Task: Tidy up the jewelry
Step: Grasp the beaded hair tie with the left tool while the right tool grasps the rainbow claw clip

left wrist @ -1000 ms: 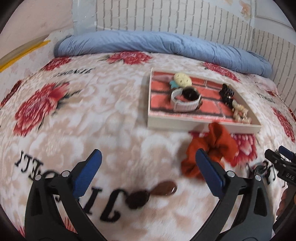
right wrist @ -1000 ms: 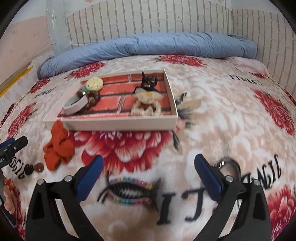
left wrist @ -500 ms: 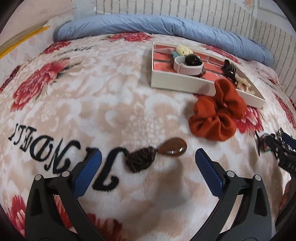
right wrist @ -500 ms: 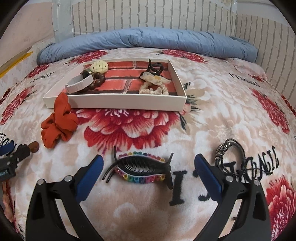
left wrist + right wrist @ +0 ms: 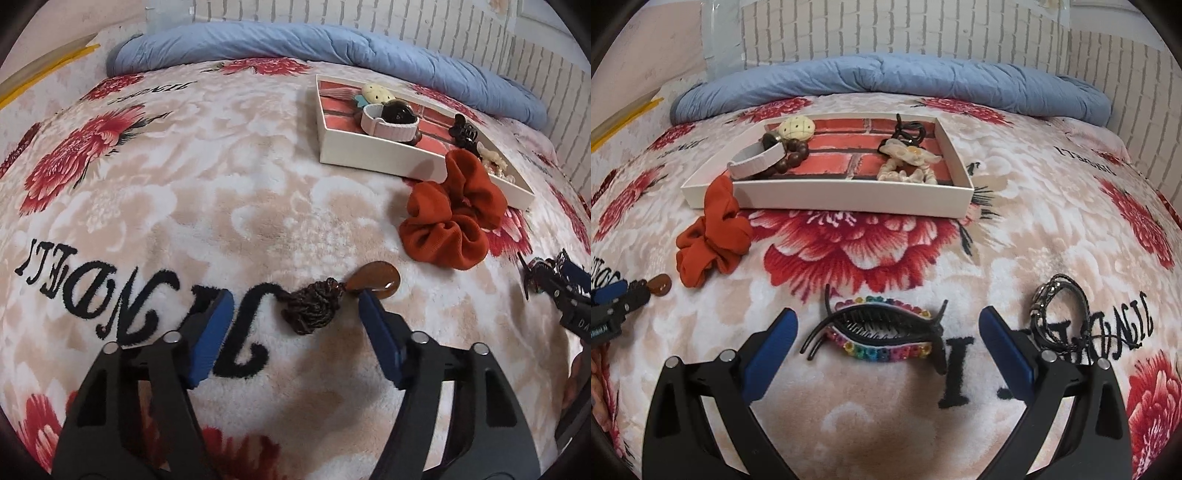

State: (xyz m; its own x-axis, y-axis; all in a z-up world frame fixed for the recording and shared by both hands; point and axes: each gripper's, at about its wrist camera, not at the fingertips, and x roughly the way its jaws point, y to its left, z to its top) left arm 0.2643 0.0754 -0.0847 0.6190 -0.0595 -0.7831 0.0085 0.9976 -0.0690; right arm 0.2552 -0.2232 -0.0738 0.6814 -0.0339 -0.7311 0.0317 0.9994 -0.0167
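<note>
The left gripper (image 5: 295,317) is sitting low over the blanket (image 5: 184,206) with its jaws partly open; they have just been closing, and the pendant (image 5: 375,282) with its bunched brown cord (image 5: 312,308) is lying between them, not yet pinched. The cord knot is sitting in the middle of the gap, while the brown stone is lying right at the tip of the right-hand finger (image 5: 373,325), touching or nearly so. The pendant's long axis is running across the gap, stone end pointing right and slightly away, so the jaws look set to be closing along its length rather than across it.

The right gripper (image 5: 886,339) is standing wide open and empty, with the rainbow hair clip (image 5: 882,332) lying between its fingers, long axis crosswise, teeth facing away. A black braided bracelet (image 5: 1058,314) is lying just outside its right finger.

Further off, the orange scrunchie (image 5: 454,218) is resting against the near wall of the tray (image 5: 849,195), which is already holding a watch, beads and hair ties.
</note>
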